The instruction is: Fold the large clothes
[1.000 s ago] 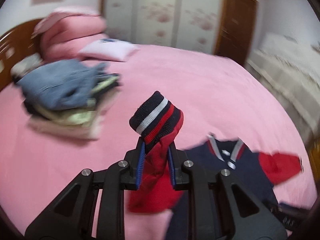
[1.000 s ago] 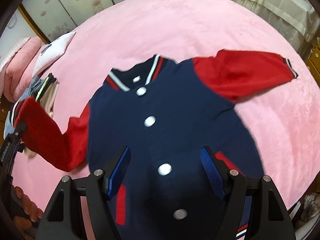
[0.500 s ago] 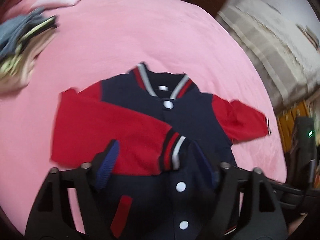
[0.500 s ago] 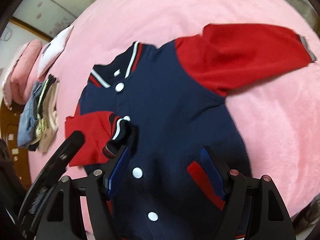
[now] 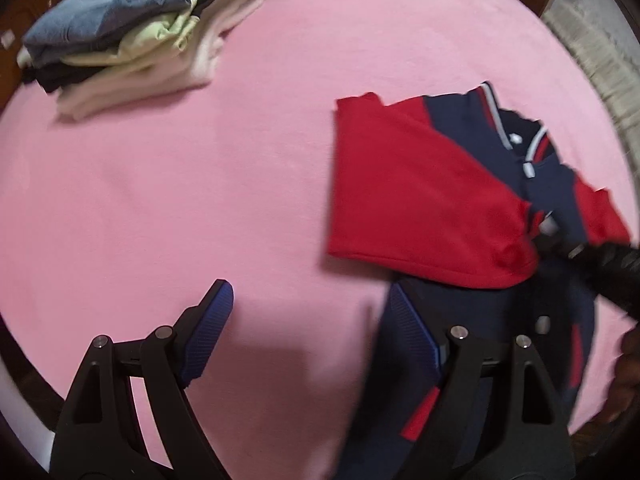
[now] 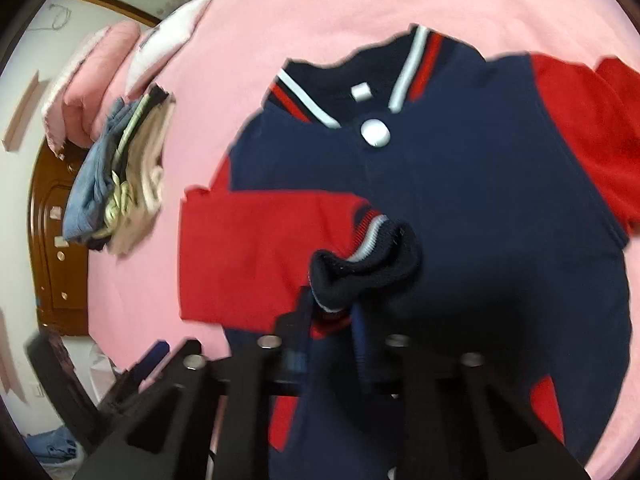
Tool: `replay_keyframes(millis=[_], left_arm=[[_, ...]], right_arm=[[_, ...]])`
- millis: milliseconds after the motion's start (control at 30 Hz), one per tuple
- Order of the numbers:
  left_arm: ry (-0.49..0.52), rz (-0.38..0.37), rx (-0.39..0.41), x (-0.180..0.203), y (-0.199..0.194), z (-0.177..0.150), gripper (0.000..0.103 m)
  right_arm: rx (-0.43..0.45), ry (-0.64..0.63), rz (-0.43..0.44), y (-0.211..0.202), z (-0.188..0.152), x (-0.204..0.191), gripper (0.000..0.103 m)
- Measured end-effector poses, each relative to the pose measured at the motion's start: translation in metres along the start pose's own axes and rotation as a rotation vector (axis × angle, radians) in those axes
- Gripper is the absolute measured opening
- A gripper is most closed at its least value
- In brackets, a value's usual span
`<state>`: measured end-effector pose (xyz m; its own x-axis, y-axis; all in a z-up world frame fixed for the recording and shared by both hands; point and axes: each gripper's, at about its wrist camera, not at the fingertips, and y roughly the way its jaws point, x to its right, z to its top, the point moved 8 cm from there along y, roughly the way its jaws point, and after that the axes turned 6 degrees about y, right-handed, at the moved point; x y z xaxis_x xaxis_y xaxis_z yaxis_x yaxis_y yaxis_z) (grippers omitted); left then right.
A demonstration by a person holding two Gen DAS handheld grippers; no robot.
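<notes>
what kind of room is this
Most likely a home bedroom. The work surface is a bed with a pink cover, a wooden headboard and pillows stand at its far end, and a stack of folded clothes sits on it near the jacket being folded.

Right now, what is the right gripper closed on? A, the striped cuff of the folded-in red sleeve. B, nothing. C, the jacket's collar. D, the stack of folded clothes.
A: the right gripper pinches the striped cuff over the jacket's navy front.
</notes>
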<state>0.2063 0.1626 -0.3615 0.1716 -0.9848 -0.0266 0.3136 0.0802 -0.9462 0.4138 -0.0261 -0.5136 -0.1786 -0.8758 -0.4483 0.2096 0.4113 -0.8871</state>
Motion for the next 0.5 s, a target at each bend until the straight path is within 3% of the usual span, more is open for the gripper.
replay_keyframes(millis=[300, 500], left_arm=[[-0.040, -0.082, -0.049, 0.015, 0.028, 0.007, 0.079], [-0.036, -0.106, -0.057, 0.035, 0.042, 0.017, 0.079]], right_arm=[[0.216, -0.099, 0.041, -0.066, 0.037, -0.023, 0.012], [0.239, -0.046, -0.060, -0.082, 0.045, 0.029, 0.012]])
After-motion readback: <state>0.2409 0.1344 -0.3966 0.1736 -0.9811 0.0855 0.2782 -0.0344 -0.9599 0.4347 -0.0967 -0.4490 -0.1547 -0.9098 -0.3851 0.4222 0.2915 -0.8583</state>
